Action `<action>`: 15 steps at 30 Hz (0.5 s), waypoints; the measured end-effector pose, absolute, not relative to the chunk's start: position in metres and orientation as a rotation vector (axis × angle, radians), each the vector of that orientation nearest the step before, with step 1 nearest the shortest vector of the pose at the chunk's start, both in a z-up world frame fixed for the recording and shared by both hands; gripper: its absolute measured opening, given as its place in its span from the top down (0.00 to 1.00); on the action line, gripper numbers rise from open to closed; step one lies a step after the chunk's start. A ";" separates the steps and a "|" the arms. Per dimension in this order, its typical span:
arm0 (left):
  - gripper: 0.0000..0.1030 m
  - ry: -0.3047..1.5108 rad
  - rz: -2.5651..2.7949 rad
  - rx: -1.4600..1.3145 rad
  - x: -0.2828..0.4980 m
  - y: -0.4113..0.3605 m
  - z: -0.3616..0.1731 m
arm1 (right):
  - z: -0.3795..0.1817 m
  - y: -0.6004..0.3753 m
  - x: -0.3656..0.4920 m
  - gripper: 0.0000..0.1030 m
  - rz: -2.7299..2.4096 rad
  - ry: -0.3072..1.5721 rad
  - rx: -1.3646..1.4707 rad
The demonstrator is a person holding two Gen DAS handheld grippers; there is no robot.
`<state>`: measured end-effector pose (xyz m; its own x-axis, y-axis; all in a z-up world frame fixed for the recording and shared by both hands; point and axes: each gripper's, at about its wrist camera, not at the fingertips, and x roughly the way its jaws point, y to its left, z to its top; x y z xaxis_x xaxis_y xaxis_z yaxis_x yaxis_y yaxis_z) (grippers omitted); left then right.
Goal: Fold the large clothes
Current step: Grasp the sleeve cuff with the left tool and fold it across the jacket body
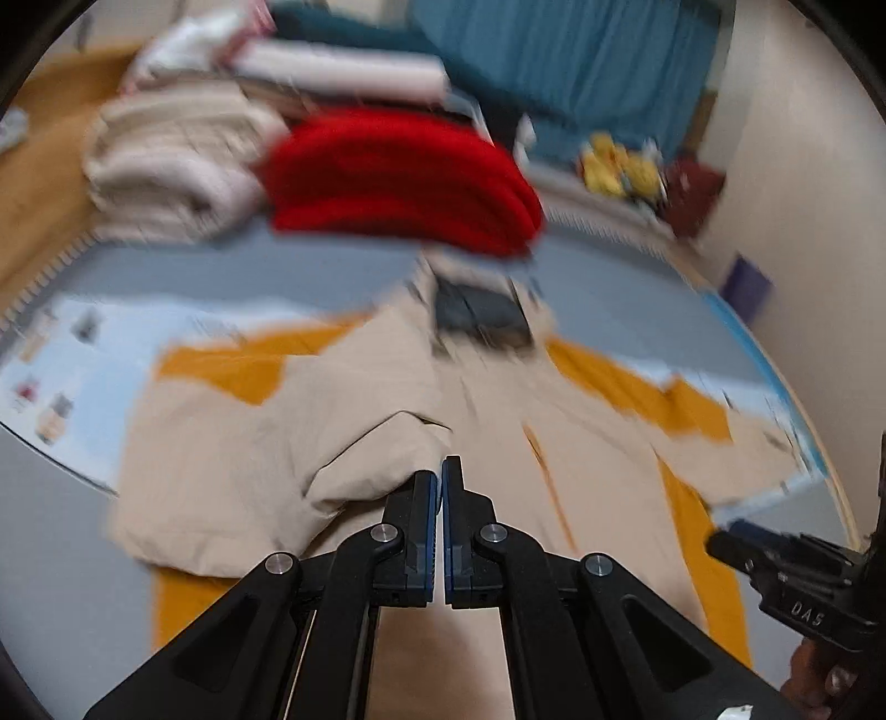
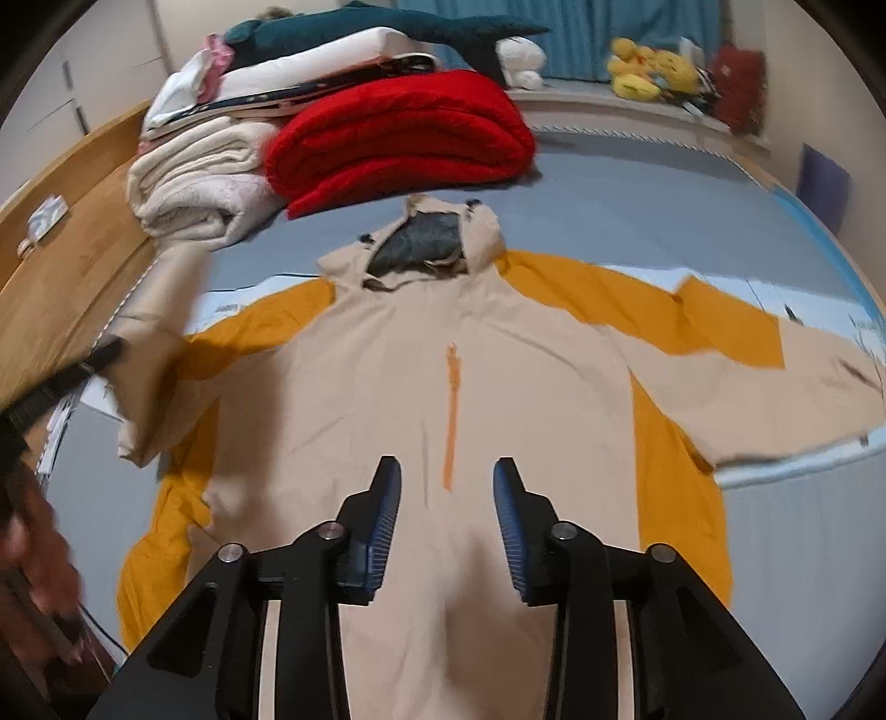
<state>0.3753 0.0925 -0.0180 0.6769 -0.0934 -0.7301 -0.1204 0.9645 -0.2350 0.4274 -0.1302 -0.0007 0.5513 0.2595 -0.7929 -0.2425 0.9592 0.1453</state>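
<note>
Beige jacket (image 2: 443, 387) is lying spread below the red blanket (image 2: 398, 138), barely folded: left gripper (image 1: 443, 487) clamped on 1 sleeve (image 1: 354, 459), right gripper (image 2: 446, 498) gaping empty.

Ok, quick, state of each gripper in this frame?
Left gripper: closed, pinching the jacket's left sleeve, lifted and folded inward.
Right gripper: open, holding nothing, hovering over the jacket.

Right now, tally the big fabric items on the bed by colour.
Beige and orange: 1, the jacket
Red: 1, the folded blanket
Cream: 1, the folded blanket
Teal: 1, the plush shark
Total: 4
</note>
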 end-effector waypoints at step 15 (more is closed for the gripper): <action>0.73 1.065 0.110 -0.615 0.368 0.159 -0.082 | -0.022 -0.118 0.416 0.62 0.303 0.942 0.058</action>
<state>0.3683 0.1592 -0.0819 0.4957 -0.2038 -0.8442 -0.3724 0.8283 -0.4186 0.4156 -0.1176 -0.0221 0.5488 0.2815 -0.7871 -0.2308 0.9560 0.1809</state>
